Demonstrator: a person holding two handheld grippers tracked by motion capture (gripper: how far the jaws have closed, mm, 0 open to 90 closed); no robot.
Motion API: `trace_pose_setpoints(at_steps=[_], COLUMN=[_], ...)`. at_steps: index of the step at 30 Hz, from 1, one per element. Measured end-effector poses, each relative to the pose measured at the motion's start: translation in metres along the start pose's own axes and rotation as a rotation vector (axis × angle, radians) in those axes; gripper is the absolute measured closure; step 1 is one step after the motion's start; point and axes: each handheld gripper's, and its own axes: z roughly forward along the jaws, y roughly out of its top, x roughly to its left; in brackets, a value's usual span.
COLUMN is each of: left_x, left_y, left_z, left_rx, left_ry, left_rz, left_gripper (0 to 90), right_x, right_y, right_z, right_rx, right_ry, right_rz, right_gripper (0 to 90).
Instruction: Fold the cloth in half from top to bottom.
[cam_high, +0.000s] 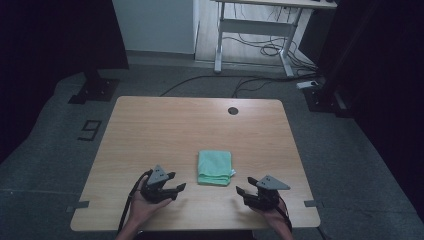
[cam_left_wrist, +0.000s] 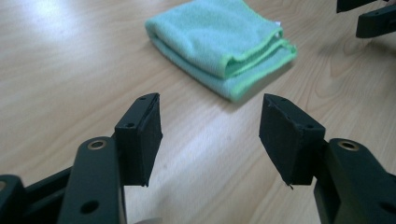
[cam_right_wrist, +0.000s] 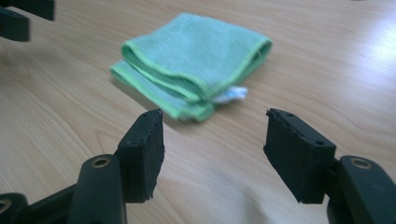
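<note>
A folded green cloth (cam_high: 215, 167) lay on the table (cam_high: 165, 125), near its front edge. The left gripper (cam_high: 175, 182) sat just left of it, the right gripper (cam_high: 243, 191) just right, both aimed at it, jaws wide apart, gripping nothing and clear of the cloth.

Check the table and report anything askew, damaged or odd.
Nothing stands out. The folded green cloth lies flat on the table, its white tag poking out at one corner. Both grippers are open and clear of it.
</note>
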Motion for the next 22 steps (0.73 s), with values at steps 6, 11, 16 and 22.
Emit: trace_pose_setpoints(at_steps=[6, 11, 16, 22], left_x=[-0.001, 0.000, 0.000, 0.002], left_y=[-0.014, -0.020, -0.019, -0.019], left_z=[-0.005, -0.005, -0.005, -0.005], left_rx=[0.004, 0.024, 0.016, 0.008], left_ry=[0.005, 0.014, 0.011, 0.027], left_rz=[-0.009, -0.002, -0.007, -0.012], left_gripper=[39.4, 39.3, 39.2, 38.4], right_x=[-0.004, -0.006, -0.007, -0.007], right_y=[-0.011, -0.016, -0.016, -0.015], right_z=[-0.011, -0.014, -0.014, -0.015], right_rx=[0.018, 0.036, 0.029, 0.029], right_ry=[-0.022, -0.032, -0.037, -0.040], right_rz=[0.008, 0.014, 0.017, 0.018], right_gripper=[37.5, 37.1, 36.7, 33.2])
